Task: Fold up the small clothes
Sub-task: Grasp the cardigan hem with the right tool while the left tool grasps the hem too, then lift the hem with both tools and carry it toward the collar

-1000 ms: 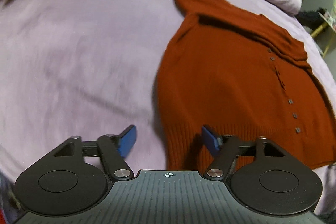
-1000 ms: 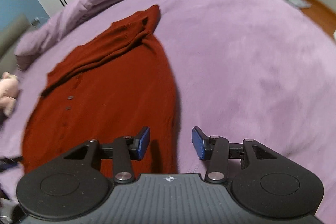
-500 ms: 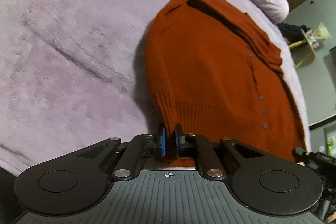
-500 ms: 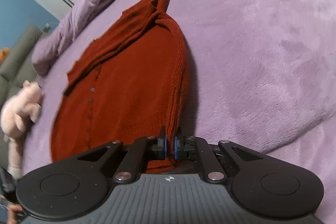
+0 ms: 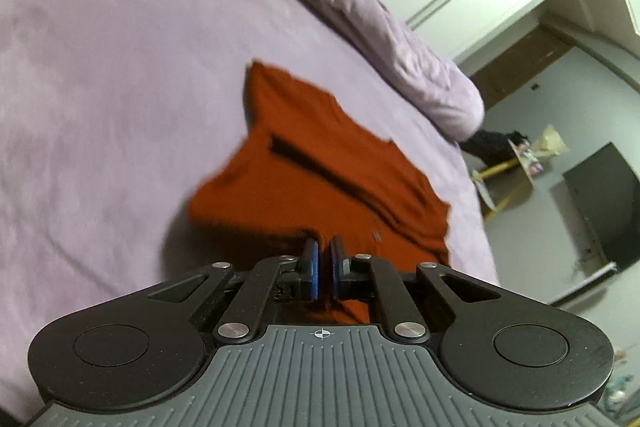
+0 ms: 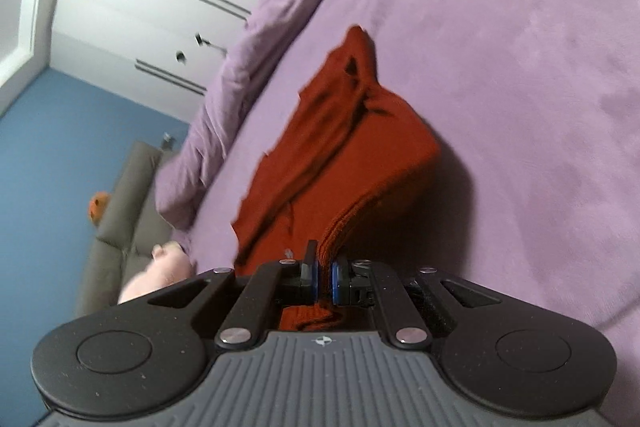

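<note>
We are pinching the sweater's (image 5: 320, 163) hem with both grippers, left (image 5: 324, 269) and right (image 6: 324, 277), jaws clamped nearly closed on the knit. The sweater is lying mid-bed (image 5: 100, 107), its hem raised.

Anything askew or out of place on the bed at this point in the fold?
Nothing stands out. The rust-red sweater is pinched at its hem by the left gripper and right gripper, its near part raised off the purple bedspread; nothing looks damaged.
</note>
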